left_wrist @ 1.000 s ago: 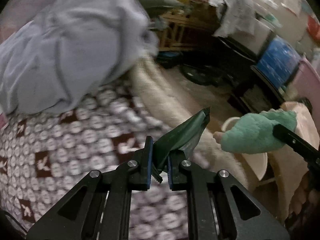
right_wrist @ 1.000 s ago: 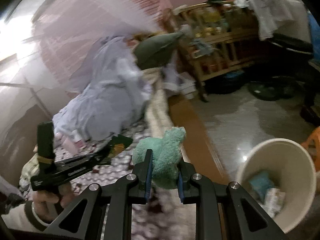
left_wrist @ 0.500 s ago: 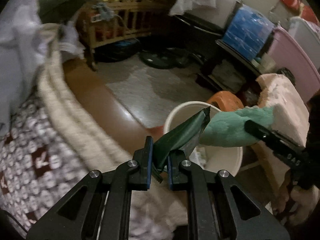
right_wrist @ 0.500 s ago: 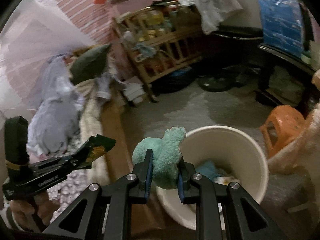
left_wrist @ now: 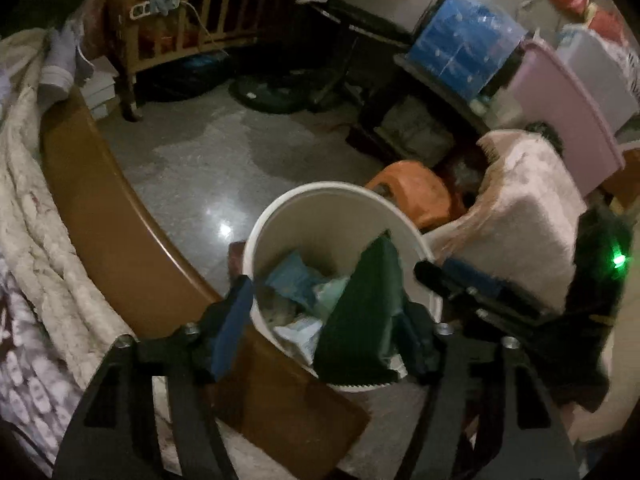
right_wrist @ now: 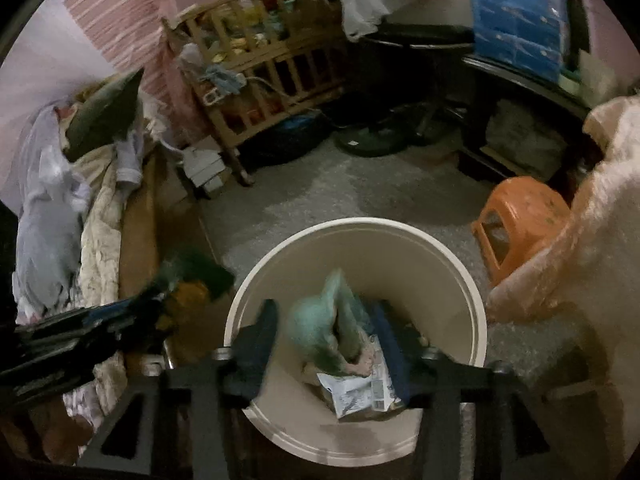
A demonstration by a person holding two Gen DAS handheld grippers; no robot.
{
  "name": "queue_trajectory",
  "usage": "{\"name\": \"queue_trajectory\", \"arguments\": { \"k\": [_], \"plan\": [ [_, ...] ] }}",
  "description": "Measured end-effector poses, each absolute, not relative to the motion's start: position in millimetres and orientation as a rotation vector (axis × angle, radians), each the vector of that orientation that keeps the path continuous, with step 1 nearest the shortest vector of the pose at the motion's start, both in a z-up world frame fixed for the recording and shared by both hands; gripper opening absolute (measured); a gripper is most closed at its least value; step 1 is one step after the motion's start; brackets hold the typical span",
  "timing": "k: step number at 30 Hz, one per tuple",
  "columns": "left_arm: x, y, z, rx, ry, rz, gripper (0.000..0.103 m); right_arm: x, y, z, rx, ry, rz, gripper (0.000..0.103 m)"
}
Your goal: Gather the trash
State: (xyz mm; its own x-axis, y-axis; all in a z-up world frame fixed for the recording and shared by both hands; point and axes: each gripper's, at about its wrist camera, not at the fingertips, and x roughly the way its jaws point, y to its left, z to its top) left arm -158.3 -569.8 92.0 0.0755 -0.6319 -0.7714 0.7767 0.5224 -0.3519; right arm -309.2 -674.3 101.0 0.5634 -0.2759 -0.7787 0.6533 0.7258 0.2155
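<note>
Bed (left_wrist: 28,208): at the far left of the left wrist view, a cream quilt over a brown wooden edge; a second ago the patterned bedcover filled that view, now only a strip of it shows at the lower left.

Left gripper (left_wrist: 324,312): jaws have just been opening and now stand wide over the bin's near rim; half a second ago they were clamped shut on the wrapper.

Green wrapper (left_wrist: 364,312): between the left jaws, leaning against the right-hand pad and clear of the left one, no longer pinched (blurred, so whether it is already falling I cannot tell); its lower edge overlaps the bin rim. In the right wrist view it shows as a green and yellow smear (right_wrist: 192,284) just left of the bin.

Bin (right_wrist: 472,292): a cream round bucket on the grey floor beside the bed, with a blue packet and pale wrappers inside; it was at the frame edge a second ago, now sits below both grippers.

Right gripper (right_wrist: 326,340): jaws have just been opening and stand partly apart above the bin's mouth.

Teal cloth wad (right_wrist: 324,320): between the right jaws, blurred, over the trash in the bin; earlier it was squeezed tight between shut pads.

Orange stool (right_wrist: 520,220): right of the bin, next to a pink fluffy blanket.
</note>
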Motion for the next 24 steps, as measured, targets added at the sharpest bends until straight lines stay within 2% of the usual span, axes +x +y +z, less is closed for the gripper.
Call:
{"name": "queue_trajectory", "arguments": {
  "k": [11, 12, 13, 16, 19, 20, 22, 24],
  "plan": [
    [-172, -555, 99, 0.227, 1.01, -1.047, 0.066, -318, -651, 109, 0.529, 0.786, -0.595, 0.051],
    [-172, -555, 99, 0.228, 1.021, -1.059, 0.07, -320, -650, 112, 0.526, 0.778, -0.606, 0.051],
    [-170, -556, 97, 0.221, 1.035, -1.072, 0.077, -322, -650, 114, 0.517, 0.776, -0.617, 0.051],
    [-165, -559, 92, 0.201, 1.109, -1.078, 0.077, -328, -653, 119, 0.501, 0.78, -0.669, 0.051],
    [-163, -557, 103, 0.169, 1.03, -1.112, 0.084, -338, -656, 124, 0.517, 0.761, -0.676, 0.052],
    [-162, -562, 98, 0.235, 1.043, -1.062, 0.084, -340, -657, 123, 0.517, 0.764, -0.684, 0.052],
    [-156, -561, 92, 0.182, 1.138, -1.111, 0.084, -343, -660, 122, 0.532, 0.765, -0.685, 0.052],
    [-152, -561, 91, 0.153, 1.118, -1.098, 0.084, -345, -660, 123, 0.54, 0.755, -0.677, 0.052]
  ]
}}
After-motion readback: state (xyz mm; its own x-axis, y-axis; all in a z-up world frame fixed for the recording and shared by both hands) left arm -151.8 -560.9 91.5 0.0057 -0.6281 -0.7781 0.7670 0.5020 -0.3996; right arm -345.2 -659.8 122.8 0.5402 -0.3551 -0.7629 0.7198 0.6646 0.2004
